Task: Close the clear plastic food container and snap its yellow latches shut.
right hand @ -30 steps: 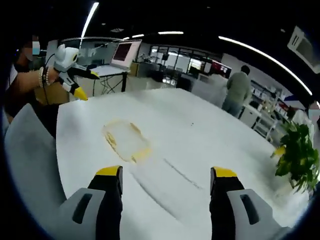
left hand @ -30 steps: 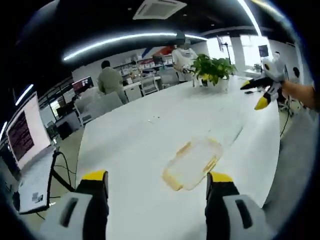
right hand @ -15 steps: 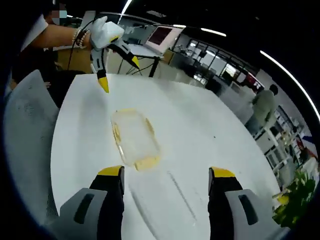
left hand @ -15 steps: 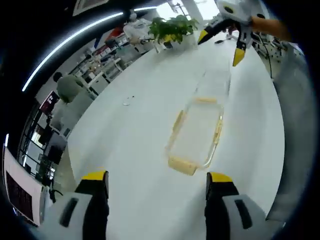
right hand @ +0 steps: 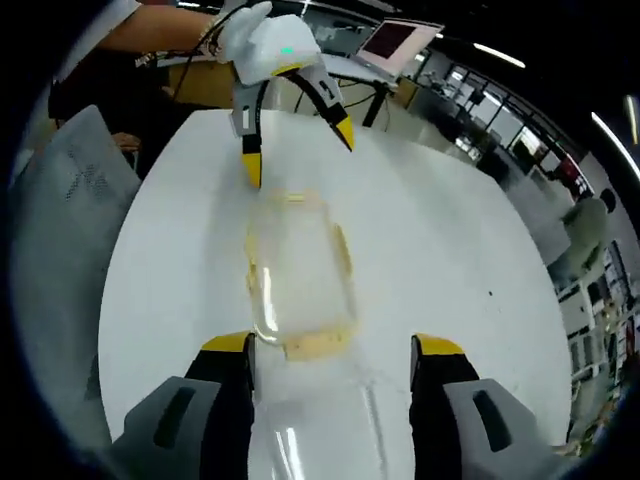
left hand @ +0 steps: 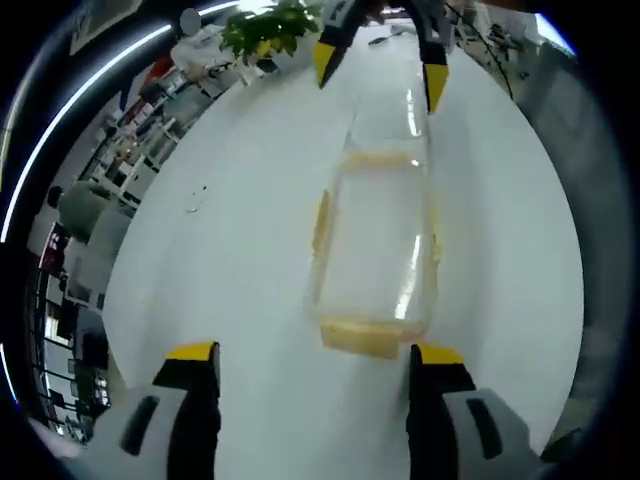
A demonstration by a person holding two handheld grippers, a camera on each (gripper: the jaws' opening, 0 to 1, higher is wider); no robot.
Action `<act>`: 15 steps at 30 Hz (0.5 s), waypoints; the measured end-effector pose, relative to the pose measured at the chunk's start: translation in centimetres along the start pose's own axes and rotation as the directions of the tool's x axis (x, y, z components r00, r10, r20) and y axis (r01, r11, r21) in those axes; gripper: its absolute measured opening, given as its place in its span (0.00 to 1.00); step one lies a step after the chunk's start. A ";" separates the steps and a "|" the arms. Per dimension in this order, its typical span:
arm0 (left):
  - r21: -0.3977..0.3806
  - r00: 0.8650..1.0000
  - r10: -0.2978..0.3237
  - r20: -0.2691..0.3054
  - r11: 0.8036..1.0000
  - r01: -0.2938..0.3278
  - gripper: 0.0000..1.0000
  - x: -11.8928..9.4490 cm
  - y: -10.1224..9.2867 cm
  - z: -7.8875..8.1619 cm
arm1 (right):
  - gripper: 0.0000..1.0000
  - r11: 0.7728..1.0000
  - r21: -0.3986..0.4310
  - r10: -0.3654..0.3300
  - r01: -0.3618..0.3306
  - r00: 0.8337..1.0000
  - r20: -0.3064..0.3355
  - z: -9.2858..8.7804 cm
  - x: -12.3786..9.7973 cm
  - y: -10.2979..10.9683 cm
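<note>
Container (left hand: 375, 245) between both spread hand-held grippers

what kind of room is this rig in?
Likely an open-plan office or lab: a long white table, a potted plant at its far end, a laptop on a stand, and a person at desks in the background.

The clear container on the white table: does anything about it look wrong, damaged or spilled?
Nothing stands out. The clear container lies flat on the white table, empty, with no spill around it. Its yellow latches look whole. Both grippers, left and right, are open on either end of it.
</note>
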State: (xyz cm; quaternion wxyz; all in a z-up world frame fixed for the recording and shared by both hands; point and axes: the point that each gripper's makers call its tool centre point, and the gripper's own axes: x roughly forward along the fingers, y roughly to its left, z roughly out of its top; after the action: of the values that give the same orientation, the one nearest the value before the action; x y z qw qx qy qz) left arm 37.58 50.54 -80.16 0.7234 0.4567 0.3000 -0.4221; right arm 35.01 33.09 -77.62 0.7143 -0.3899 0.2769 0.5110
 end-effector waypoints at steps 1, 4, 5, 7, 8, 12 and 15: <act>-0.004 1.000 -0.013 0.003 1.000 0.013 0.75 0.2 -0.2 0.0 | 0.59 1.000 -0.020 0.015 -0.015 1.000 -0.019 -0.3 0.3 0.1; 0.008 1.000 -0.030 -0.007 1.000 0.030 0.75 1.2 0.0 -0.3 | 0.60 0.995 -0.067 0.071 -0.078 0.993 -0.099 -1.5 1.5 0.7; 0.006 0.999 -0.035 -0.010 0.999 0.035 0.75 1.4 0.1 -0.4 | 0.60 0.993 -0.071 0.083 -0.092 0.990 -0.113 -1.7 1.8 0.8; -0.012 0.998 -0.059 -0.010 0.998 0.059 0.75 1.8 -0.2 -0.4 | 0.62 0.987 -0.071 0.137 -0.147 0.983 -0.124 -1.9 2.5 1.3; -0.015 0.998 -0.067 -0.009 0.998 0.067 0.75 2.0 -0.2 -0.5 | 0.61 0.985 -0.068 0.151 -0.161 0.981 -0.122 -1.9 2.7 1.3; -0.004 0.994 -0.112 -0.003 0.994 0.112 0.73 2.0 -0.9 -0.3 | 0.55 0.977 -0.061 0.194 -0.204 0.971 -0.139 -2.2 3.8 1.1; -0.019 0.989 -0.145 -0.002 0.989 0.145 0.72 2.0 -1.3 -0.4 | 0.53 0.968 -0.028 0.244 -0.251 0.959 -0.143 -2.3 4.4 1.4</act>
State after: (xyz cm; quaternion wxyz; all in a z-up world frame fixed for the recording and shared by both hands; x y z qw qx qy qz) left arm 37.37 49.97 -82.54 0.6944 0.4275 0.3376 -0.4702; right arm 35.08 33.65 -82.75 0.6146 -0.4032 0.3605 0.5742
